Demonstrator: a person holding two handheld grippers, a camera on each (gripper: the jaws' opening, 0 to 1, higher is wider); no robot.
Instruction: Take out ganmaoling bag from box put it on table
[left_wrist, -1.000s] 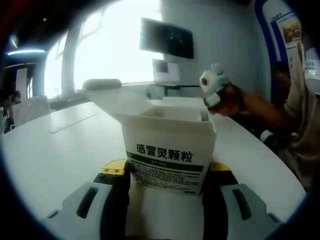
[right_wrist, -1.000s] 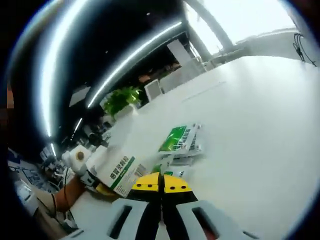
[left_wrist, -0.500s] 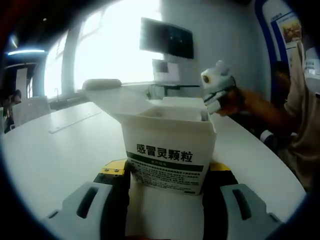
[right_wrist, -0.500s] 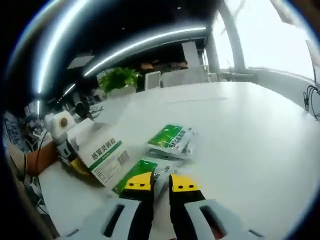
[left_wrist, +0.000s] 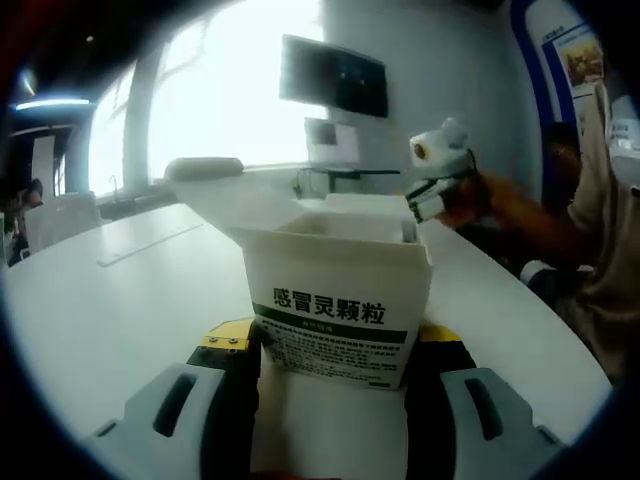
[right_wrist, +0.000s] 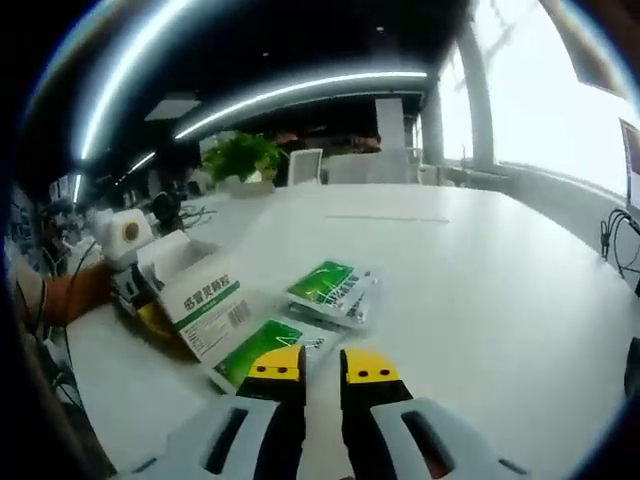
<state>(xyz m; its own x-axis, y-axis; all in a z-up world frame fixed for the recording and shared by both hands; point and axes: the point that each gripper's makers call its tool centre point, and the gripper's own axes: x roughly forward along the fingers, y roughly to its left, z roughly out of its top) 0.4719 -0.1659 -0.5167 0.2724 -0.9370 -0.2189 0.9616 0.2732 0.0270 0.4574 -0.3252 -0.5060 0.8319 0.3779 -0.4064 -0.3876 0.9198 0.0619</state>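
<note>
Already the white table (right_wrist: 500, 300) carries green ganmaoling bags, so much of the job looks done. It is the largest thing here and spreads out ahead of both grippers.

Next in size is the box (left_wrist: 335, 300), white with a green band and its flaps open at the top. In the left gripper view it stands upright between the jaws of the left gripper (left_wrist: 335, 365), which are spread about as wide as the box and press its two sides, so it is held firmly. In the right gripper view the same box (right_wrist: 205, 305) lies off to the left of the right jaws, tilted, with the person's hand behind it.

Then the bags. One bag (right_wrist: 262, 350) lies flat just ahead of the right gripper (right_wrist: 322, 362), its near corner touching or nearly touching the left fingertip. Those jaws stand a narrow gap apart with nothing between them, so this bag appears just set down. A second bag (right_wrist: 330, 288) rests farther out beyond the fingertips, apart from the first.

What is left I cannot judge fully: the inside of the box is hidden, so whether more bags remain is unclear.
</note>
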